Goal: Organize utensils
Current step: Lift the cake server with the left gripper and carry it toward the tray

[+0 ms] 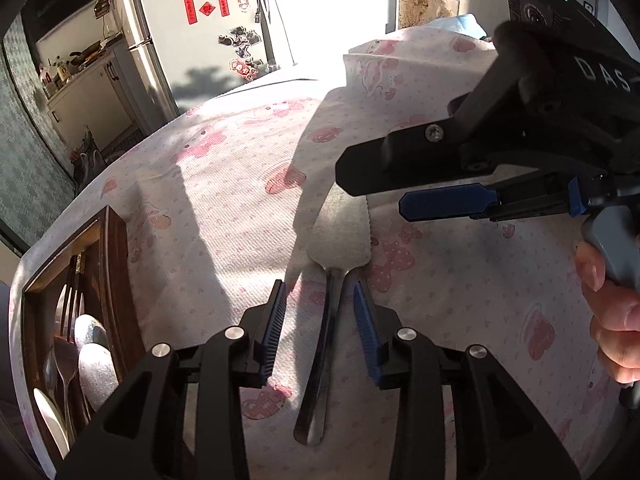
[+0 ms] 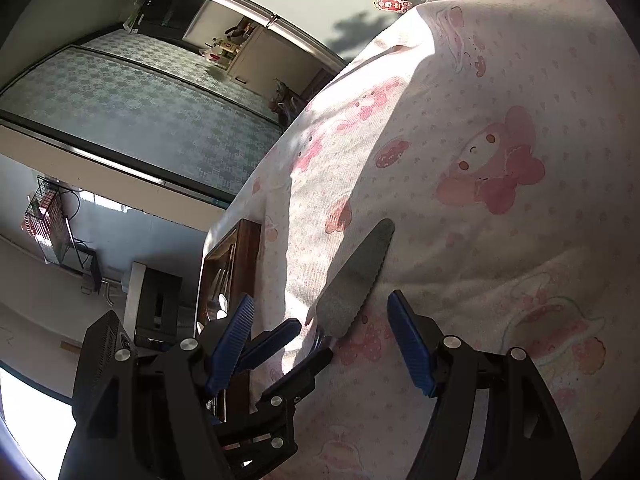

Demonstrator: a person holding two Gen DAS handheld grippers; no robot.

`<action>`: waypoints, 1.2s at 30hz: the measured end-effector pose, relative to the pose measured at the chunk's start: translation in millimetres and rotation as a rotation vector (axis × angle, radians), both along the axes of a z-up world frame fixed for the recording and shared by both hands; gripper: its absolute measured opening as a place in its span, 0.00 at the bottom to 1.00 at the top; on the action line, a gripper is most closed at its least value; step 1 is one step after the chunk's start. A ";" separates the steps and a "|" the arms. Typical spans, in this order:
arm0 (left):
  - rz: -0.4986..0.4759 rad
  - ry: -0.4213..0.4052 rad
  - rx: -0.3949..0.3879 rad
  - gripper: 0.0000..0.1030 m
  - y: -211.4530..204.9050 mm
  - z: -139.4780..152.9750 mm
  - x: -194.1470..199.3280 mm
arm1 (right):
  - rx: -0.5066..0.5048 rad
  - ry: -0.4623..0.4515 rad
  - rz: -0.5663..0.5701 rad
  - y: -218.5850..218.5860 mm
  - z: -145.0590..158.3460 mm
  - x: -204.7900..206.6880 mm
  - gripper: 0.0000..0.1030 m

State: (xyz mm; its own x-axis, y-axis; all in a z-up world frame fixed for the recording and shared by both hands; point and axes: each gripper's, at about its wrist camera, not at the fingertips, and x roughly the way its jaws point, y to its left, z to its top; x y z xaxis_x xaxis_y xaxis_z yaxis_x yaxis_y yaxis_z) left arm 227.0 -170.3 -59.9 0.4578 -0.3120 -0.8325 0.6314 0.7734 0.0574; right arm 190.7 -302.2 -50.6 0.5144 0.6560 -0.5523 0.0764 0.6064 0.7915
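Pink-printed tablecloth [image 1: 224,184] is covering the table, bunching up at the far right corner. Refrigerator [image 1: 216,20] bearing red magnets is standing beyond the far edge. Clear container [image 1: 426,4] is sitting behind the bunched cloth.

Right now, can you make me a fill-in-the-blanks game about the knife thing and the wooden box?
1. The cake server lies flat on the pink-patterned ____.
2. The spoons and a fork are inside the wooden ____.
3. The left gripper has one blue pad on each side of the server's ____.
4. The right gripper has its jaws ____, holding nothing.

Missing words: tablecloth; tray; handle; open
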 end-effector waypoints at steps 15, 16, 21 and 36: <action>0.050 0.003 -0.076 0.09 1.3 -1.5 -10.7 | 0.033 0.037 -0.030 5.8 -4.4 5.2 0.68; 0.053 0.007 -0.084 0.09 2.0 -1.2 -10.2 | 0.029 0.037 -0.030 6.2 -4.2 5.1 0.68; 0.099 0.084 -0.177 0.08 14.1 -0.1 -2.1 | 0.031 0.045 -0.040 7.1 -4.9 8.0 0.68; 0.154 0.134 -0.273 0.07 25.2 0.2 0.7 | -0.082 0.078 -0.018 28.2 -13.7 21.7 0.09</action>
